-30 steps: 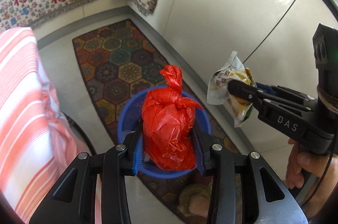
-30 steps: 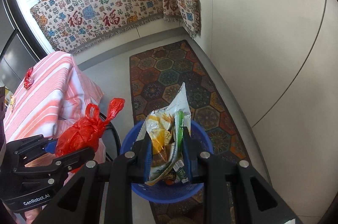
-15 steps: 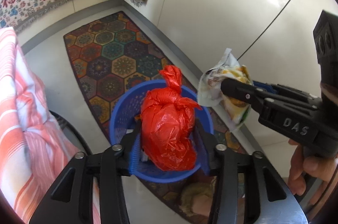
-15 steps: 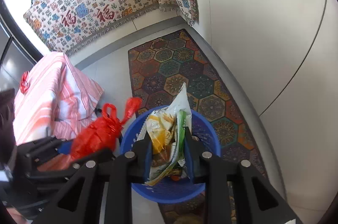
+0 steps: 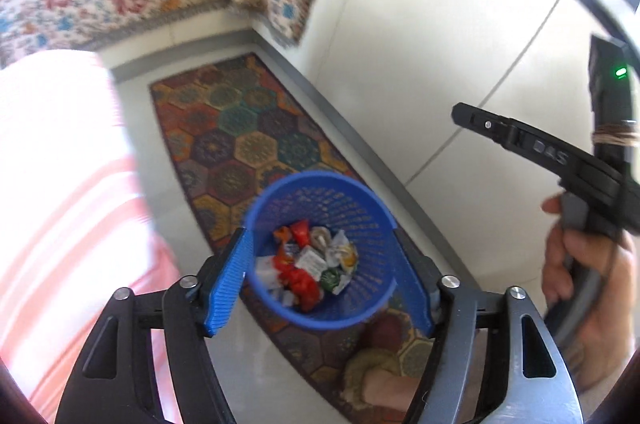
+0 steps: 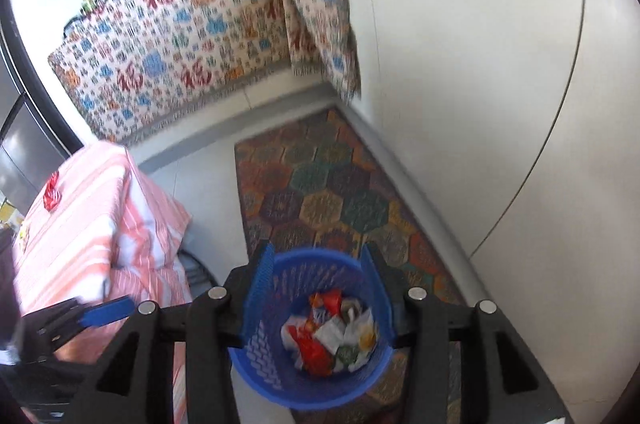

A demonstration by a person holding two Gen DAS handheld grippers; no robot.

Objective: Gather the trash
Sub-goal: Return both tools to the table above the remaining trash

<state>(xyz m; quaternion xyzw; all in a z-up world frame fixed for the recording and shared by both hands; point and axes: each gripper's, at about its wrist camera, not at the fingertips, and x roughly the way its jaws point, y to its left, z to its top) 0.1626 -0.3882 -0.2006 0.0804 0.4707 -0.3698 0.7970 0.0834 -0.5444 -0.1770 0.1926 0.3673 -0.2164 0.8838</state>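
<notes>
Now both grippers, left [image 5: 320, 276] and right [image 6: 316, 300], have just been opening and hang empty above the bin [image 5: 352, 316]. Lift clear without clipping its rim; the trash [image 5: 308, 268] lies inside.

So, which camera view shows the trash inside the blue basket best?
The left wrist view. It looks more steeply into the blue basket, so the trash lies open and fairly sharp. The right wrist view also shows the trash, but it is blurrier and the basket's near wall hides part of it.
</notes>
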